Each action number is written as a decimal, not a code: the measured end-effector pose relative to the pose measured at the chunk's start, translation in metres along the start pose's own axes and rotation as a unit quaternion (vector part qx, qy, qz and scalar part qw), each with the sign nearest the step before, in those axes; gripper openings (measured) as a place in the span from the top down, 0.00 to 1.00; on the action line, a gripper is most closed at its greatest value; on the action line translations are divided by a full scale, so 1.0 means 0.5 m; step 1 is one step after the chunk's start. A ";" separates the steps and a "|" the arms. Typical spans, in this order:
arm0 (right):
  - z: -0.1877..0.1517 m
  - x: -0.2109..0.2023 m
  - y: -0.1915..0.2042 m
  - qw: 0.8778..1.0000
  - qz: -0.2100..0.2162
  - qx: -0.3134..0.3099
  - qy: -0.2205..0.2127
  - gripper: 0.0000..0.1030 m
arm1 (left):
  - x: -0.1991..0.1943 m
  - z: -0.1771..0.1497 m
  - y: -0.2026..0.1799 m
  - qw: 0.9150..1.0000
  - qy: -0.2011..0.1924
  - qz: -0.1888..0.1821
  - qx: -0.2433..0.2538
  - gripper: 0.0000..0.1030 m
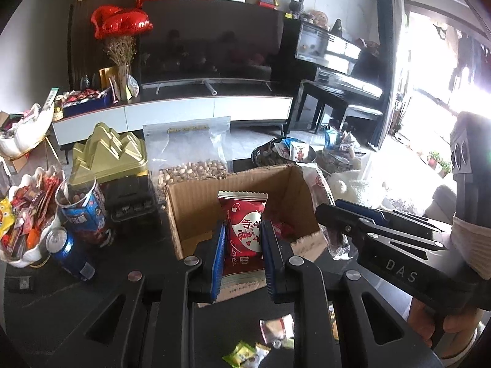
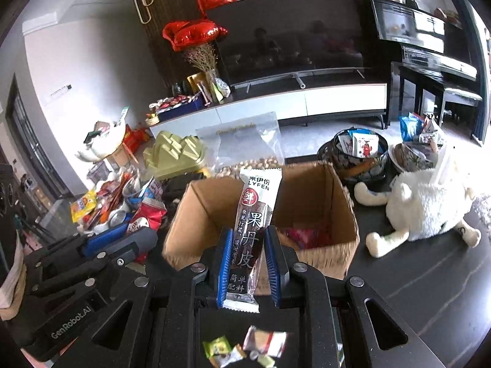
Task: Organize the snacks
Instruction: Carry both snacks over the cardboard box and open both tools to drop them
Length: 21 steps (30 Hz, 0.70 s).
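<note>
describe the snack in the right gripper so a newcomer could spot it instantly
Find the open cardboard box mid-table, left of the white plush toy. In front of it, the right gripper clamps a long narrow packet: white top, dark body, big white Chinese characters. The left gripper holds a squarer red heart-print packet.

The cardboard box stands open-topped, with only a few red packets low inside (plenty of room above them). Left of the box, a blue can, a snack tub and a heaped white dish crowd the counter. Right of it, a white plush toy blocks part of the bare dark surface; behind it stands a bag of nuts.
</note>
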State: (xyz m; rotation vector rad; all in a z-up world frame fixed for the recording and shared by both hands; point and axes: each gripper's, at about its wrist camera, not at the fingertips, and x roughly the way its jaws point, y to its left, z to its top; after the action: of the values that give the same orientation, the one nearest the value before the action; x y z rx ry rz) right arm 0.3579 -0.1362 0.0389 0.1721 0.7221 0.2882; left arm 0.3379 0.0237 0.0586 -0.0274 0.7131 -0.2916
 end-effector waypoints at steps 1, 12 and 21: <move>0.004 0.005 -0.003 1.000 0.001 0.001 0.000 0.78 | 0.011 0.006 0.003 1.000 0.002 -0.001 -0.001 0.78; 0.036 0.102 -0.029 1.000 -0.007 -0.007 0.023 0.78 | 0.108 0.032 0.033 1.000 0.023 0.007 -0.017 0.77; 0.018 0.102 -0.035 0.999 -0.042 -0.026 0.010 0.63 | 0.092 0.013 0.047 0.999 0.009 0.049 -0.012 0.55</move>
State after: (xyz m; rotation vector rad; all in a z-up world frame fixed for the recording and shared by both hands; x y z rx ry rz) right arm 0.4036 -0.1368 0.0093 0.0889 0.7391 0.2280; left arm 0.3813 0.0333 0.0312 -0.0120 0.7330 -0.1894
